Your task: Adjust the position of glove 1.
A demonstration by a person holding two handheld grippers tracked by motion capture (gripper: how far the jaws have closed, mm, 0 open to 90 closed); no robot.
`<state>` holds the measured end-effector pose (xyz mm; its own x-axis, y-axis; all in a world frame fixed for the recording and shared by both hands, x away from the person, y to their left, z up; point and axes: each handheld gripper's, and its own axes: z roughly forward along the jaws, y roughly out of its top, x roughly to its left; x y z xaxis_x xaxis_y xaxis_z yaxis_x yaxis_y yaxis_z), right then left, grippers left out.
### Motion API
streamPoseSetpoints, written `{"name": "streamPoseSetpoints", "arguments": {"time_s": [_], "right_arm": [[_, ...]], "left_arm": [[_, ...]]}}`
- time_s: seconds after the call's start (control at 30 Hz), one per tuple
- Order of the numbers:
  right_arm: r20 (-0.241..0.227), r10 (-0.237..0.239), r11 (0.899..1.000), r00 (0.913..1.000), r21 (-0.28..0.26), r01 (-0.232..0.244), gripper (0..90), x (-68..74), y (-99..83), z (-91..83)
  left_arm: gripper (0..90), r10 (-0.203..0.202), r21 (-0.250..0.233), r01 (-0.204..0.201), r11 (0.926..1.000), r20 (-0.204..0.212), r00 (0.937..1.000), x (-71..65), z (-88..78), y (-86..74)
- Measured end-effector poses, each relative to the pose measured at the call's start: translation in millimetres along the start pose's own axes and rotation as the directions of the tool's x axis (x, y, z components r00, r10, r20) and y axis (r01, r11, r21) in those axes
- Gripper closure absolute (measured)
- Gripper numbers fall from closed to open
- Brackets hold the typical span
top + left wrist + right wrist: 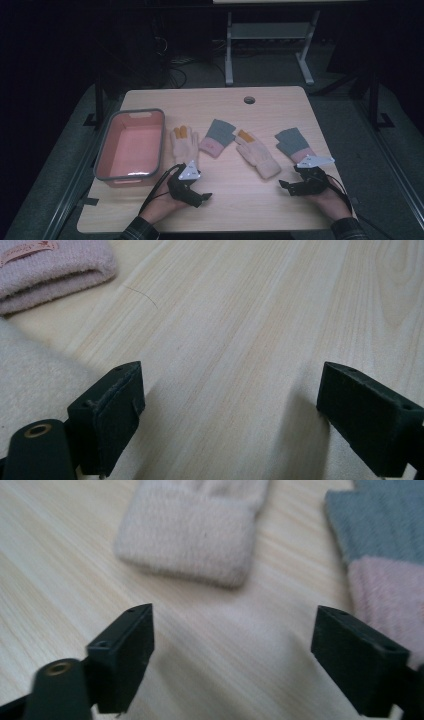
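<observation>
From the high view, four gloves lay in a row across the table, right of a pink bin; the left gripper sat just near the leftmost cream glove, the right gripper near the rightmost grey-and-pink glove. In the left gripper view, the jaws stood wide over bare wood, the cream glove beside the left jaw. In the right gripper view, the jaws gaped empty, a second cream glove ahead and the grey-and-pink glove at right.

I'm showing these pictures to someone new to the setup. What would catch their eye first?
Four knitted gloves lie in a row across the middle of the wooden table: two cream gloves and two grey-and-pink gloves. A pink tub sits at the left edge. Near the front, the left gripper and right gripper hover open, holding nothing.
</observation>
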<state>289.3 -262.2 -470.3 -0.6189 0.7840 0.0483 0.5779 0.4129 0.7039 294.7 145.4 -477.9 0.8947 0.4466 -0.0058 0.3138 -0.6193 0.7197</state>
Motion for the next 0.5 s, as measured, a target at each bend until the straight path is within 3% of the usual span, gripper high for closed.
{"name": "streamPoseSetpoints", "arguments": {"time_s": [0.07,0.17,0.2,0.27,0.33,0.37,0.4,0.5], "right_arm": [[0.002,0.002,1.0,1.0,-0.02,-0.002,24.3,-0.5,2.7,-2.4],[-0.005,0.008,0.999,1.0,-0.042,-0.008,43.0,-3.3,10.1,-5.5],[-0.005,0.008,0.999,1.0,-0.042,-0.008,43.0,-3.3,10.1,-5.5],[-0.018,0.016,0.998,0.9997,-0.053,-0.017,59.1,-7.3,17.5,-6.3],[-0.028,0.018,0.998,0.9994,-0.059,-0.02,67.4,-9.5,22.4,-4.6],[-0.028,0.018,0.998,0.9994,-0.059,-0.02,67.4,-9.5,22.4,-4.6],[-0.038,0.015,0.998,0.9992,-0.056,-0.017,74.5,-10.3,26.2,-2.3],[-0.052,0.007,0.998,0.9986,-0.068,-0.011,82.5,-11.0,29.9,-0.5]], "left_arm": [[11.1,0.001,0.0,-0.001,1.0,0.001,1.0,0.1,-0.1,0.0],[11.1,0.008,0.0,-0.008,1.0,0.0,1.0,0.7,-0.2,0.2],[11.1,0.008,0.0,-0.008,1.0,0.0,1.0,0.7,-0.2,0.2],[11.1,0.009,0.003,-0.009,1.0,0.002,1.0,0.9,-0.7,0.0],[11.0,0.018,0.005,-0.018,0.9998,0.011,0.9998,2.0,-1.3,-0.2],[11.1,0.018,0.005,-0.018,0.9998,0.011,0.9998,2.0,-1.3,-0.2],[11.1,0.019,0.003,-0.019,0.9998,0.013,0.9997,2.3,-1.2,-0.5],[11.1,0.019,0.005,-0.019,0.9998,0.012,0.9997,2.0,-1.5,-0.6]]}}
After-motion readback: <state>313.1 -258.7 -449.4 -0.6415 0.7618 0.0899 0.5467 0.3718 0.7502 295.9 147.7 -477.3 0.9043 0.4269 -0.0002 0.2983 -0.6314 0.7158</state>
